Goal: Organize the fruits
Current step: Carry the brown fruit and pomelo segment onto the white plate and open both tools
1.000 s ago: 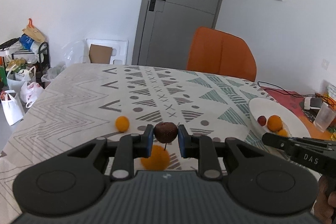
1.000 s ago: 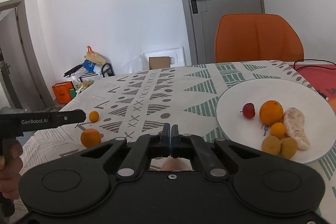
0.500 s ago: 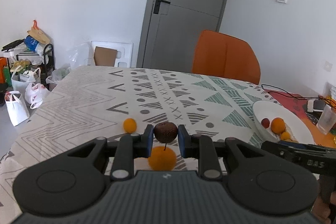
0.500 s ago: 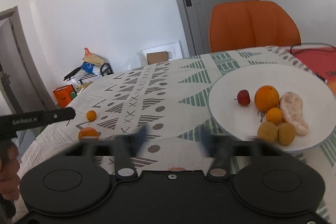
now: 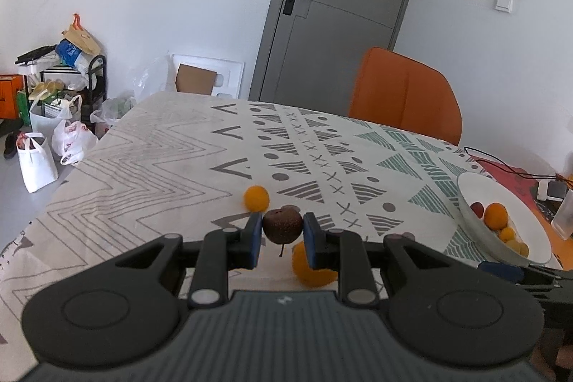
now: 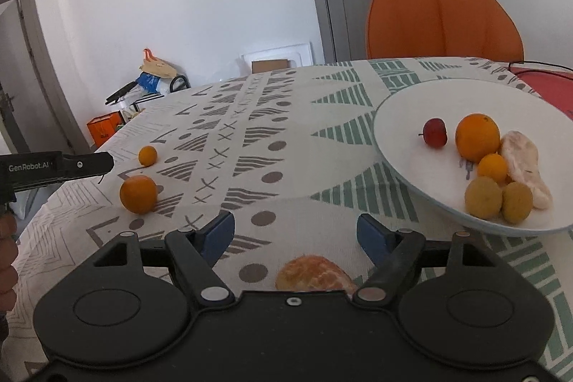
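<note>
Brown small fruit (image 5: 282,225) sits pinched in your left jaws; right jaws gape empty over soft peeled orange (image 6: 315,276): grip its sides gently.

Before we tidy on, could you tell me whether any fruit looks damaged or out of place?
Yes: a peeled orange lies bare on the cloth below the open right tongs, outside the plate. Another peeled piece is on the plate.

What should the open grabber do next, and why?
Probably lower the right gripper around the peeled orange and close. Its jaws have just opened, nothing is between them yet, and that fruit lies on the cloth just below them, outside the white plate.
</note>
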The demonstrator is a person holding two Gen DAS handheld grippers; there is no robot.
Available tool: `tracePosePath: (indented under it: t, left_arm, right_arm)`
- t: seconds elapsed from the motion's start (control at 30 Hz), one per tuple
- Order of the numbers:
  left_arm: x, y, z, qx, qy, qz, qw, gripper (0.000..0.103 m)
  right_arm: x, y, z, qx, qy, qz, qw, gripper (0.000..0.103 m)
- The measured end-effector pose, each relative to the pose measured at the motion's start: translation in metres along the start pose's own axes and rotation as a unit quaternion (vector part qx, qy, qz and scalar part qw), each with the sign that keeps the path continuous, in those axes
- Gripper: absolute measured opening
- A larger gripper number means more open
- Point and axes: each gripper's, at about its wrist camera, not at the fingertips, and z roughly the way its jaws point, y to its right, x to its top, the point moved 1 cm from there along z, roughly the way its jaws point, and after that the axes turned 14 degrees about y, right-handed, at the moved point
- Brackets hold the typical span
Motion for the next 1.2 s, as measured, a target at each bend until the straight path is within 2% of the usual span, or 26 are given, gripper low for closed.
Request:
tracePosePath:
  t: [0.13,0.4,0.47,0.5,0.53,0.57,0.6,0.83,1.0,1.2]
  left_arm:
    - [-0.003,0.001,0.002,-0.003,-0.003,-0.003,1.0,0.023]
    - [-0.006,0.006,0.001,-0.009,-0.002,-0.006,0.9999,0.023]
    - [-0.006,0.008,0.001,-0.011,-0.003,-0.006,0.9999,0.023]
    - [-0.006,0.009,0.0,-0.011,-0.003,-0.006,0.9999,0.023]
    - [-0.006,0.009,-0.001,-0.011,-0.002,-0.006,0.9999,0.023]
    - [-0.006,0.01,-0.002,-0.012,-0.001,-0.006,0.9999,0.023]
    - [-0.006,0.009,-0.002,-0.012,-0.001,-0.007,0.9999,0.023]
    - [-0.005,0.007,-0.006,-0.016,0.002,-0.008,0.9998,0.023]
    - [-0.001,0.009,0.0,-0.018,0.0,-0.012,0.9998,0.023]
    - [0.005,0.035,0.007,-0.038,0.002,0.009,0.9992,0.023]
  right_arm:
    - [0.003,0.001,-0.009,0.0,0.009,-0.01,1.0,0.075]
    - [-0.01,0.01,-0.024,-0.016,-0.015,-0.026,0.999,0.075]
    - [-0.014,0.006,-0.027,-0.017,-0.015,-0.049,0.999,0.072]
    - [-0.016,0.002,-0.027,-0.021,-0.017,-0.066,0.997,0.062]
    - [-0.017,-0.002,-0.028,-0.032,-0.019,-0.094,0.995,0.056]
    - [-0.017,-0.005,-0.029,-0.026,-0.019,-0.107,0.994,0.036]
    - [-0.015,-0.006,-0.03,-0.015,-0.022,-0.105,0.994,0.03]
    - [-0.011,-0.005,-0.031,-0.017,-0.019,-0.09,0.996,0.027]
    - [-0.001,-0.003,-0.036,-0.023,0.004,-0.087,0.996,0.026]
    - [0.013,0.016,-0.049,-0.041,0.039,-0.069,0.996,0.026]
